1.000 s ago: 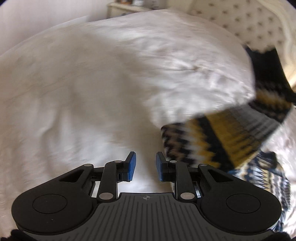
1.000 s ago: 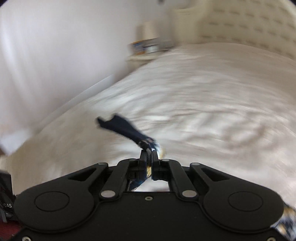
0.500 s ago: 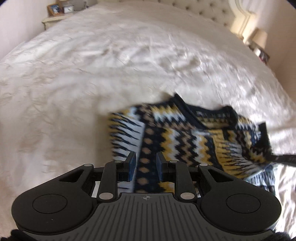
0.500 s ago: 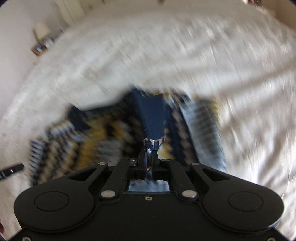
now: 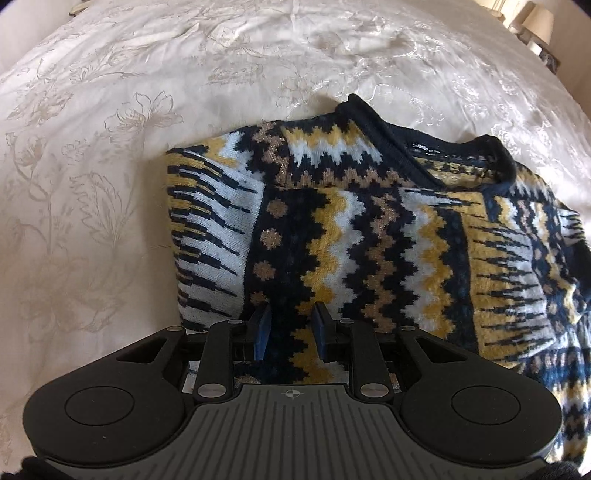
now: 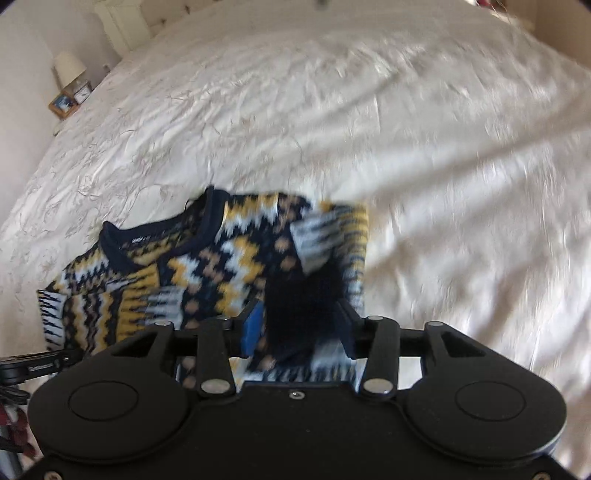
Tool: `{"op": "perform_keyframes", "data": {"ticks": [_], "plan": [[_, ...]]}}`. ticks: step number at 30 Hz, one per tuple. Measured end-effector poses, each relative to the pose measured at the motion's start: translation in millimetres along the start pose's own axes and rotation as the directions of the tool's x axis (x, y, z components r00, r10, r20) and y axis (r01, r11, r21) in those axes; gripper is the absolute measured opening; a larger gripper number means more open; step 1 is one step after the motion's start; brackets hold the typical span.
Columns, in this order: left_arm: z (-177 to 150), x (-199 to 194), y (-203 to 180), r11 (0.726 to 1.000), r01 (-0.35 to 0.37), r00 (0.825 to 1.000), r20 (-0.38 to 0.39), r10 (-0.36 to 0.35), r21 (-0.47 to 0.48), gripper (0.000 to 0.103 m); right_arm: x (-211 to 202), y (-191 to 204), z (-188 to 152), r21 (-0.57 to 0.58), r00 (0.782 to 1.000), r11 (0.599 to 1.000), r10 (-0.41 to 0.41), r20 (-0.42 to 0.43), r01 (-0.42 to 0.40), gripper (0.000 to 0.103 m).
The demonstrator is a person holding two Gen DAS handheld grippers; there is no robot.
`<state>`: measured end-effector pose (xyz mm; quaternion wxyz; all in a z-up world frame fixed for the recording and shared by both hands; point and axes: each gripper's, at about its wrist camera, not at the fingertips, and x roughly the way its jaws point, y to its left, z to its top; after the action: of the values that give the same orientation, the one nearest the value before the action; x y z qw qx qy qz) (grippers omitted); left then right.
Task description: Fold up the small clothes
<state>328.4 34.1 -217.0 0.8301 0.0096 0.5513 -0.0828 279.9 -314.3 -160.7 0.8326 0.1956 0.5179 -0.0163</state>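
Observation:
A knitted sweater point(image 5: 369, 229) in navy, yellow and white zigzags lies on the cream bedspread point(image 5: 147, 92), its navy collar point(image 5: 406, 140) toward the far side. My left gripper point(image 5: 291, 310) hovers over the sweater's near left part, jaws slightly apart and nothing pinched. In the right wrist view the sweater point(image 6: 207, 273) has a sleeve folded across its body. The sleeve's dark cuff point(image 6: 303, 291) lies between the jaws of my right gripper point(image 6: 298, 306), which are opening, with a blue pad point(image 6: 253, 325) clear of the cloth.
The bedspread point(image 6: 406, 129) spreads wide on all sides of the sweater. A bedside table with a lamp point(image 6: 68, 66) and a picture frame point(image 6: 62, 103) stands far left. Another lamp point(image 5: 539, 18) shows far right. A black bar point(image 6: 33, 365) juts in at the left edge.
My right gripper carried the sleeve cuff across and down onto the sweater, then its shut jaws parted. The left gripper swung over the sweater and lower, its gap unchanged.

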Motion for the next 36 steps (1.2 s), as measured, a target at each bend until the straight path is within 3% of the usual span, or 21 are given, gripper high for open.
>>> {"op": "perform_keyframes", "data": {"ticks": [11,15,17,19,22,26,29,32,34,36], "plan": [[-5,-5,3,1.0,0.013,1.0,0.024,-0.013,-0.019,0.024,70,-3,17,-0.154,0.994,0.987,-0.063,-0.087,0.049,0.054],[-6,-6,3,0.999,0.011,0.999,0.033,-0.01,-0.03,0.024,70,-12,17,-0.113,0.995,0.993,-0.032,-0.095,0.021,0.053],[-6,-7,2,1.0,0.006,0.999,0.039,-0.005,-0.03,0.024,71,-15,20,-0.099,0.994,0.995,0.015,-0.111,-0.026,0.022],[-7,-9,2,1.0,0.001,0.999,0.043,0.0,-0.025,0.024,65,-12,22,-0.108,0.993,0.992,0.053,-0.106,-0.064,0.015],[-3,-23,-1,0.999,-0.026,0.996,0.084,0.028,-0.028,0.024,39,-4,31,-0.131,0.994,0.986,0.105,-0.024,-0.107,0.014],[9,-41,-3,0.999,-0.036,0.983,0.178,0.039,-0.016,0.025,14,-5,49,-0.124,0.992,0.989,0.087,0.09,-0.075,0.014],[20,-27,1,0.998,-0.06,0.988,0.141,0.061,-0.011,0.025,37,-15,51,-0.103,0.998,0.993,0.063,0.027,-0.06,0.017],[23,3,3,0.993,-0.11,0.993,0.059,0.107,0.051,0.025,70,-16,40,-0.153,0.998,0.988,-0.036,-0.057,0.027,0.023],[24,9,4,0.991,-0.103,0.993,0.069,0.098,0.084,0.026,78,-21,32,-0.141,0.994,0.989,-0.066,-0.083,0.054,0.025],[28,6,5,0.993,-0.093,0.994,0.06,0.088,0.078,0.026,69,-24,27,-0.107,0.995,0.991,-0.083,-0.062,0.076,0.039]]}}
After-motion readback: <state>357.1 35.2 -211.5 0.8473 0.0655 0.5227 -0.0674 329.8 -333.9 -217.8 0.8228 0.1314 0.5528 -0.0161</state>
